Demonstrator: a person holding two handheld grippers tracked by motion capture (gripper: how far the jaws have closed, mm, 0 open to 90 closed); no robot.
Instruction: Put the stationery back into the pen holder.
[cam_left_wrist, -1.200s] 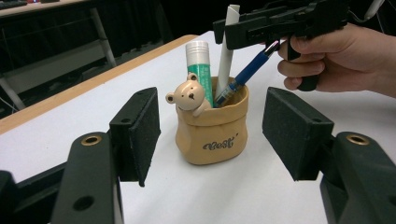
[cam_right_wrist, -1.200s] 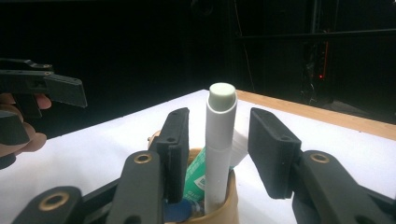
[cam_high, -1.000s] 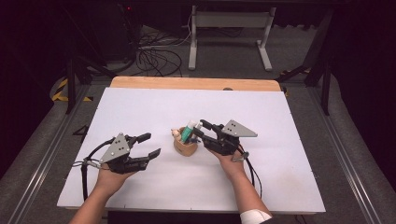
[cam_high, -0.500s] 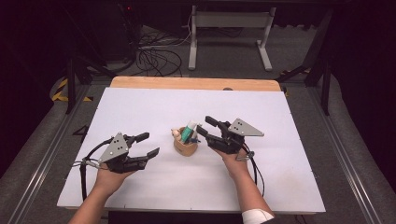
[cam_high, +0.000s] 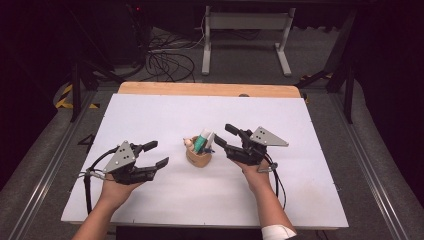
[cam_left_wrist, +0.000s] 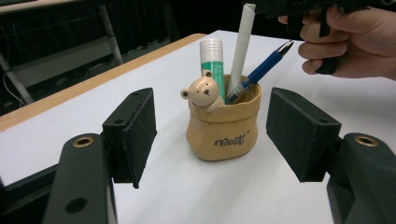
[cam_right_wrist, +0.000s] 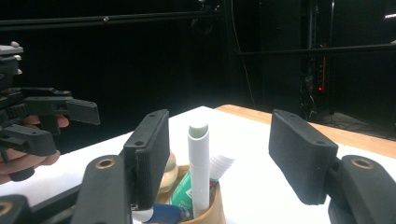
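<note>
Pen pot (cam_high: 199, 156) upright mid-table (cam_high: 150, 115). Right gripper (cam_high: 224, 137) just beside, jaws apart, apparently lined up on white tube (cam_right_wrist: 200, 168). Left gripper (cam_high: 156, 155) apart, idle, jaws spread.

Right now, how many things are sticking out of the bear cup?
3: a green glue stick behind the bear, a white tube in the middle, and a blue pen leaning toward the hand. Shorter things may hide inside the cup.
</note>
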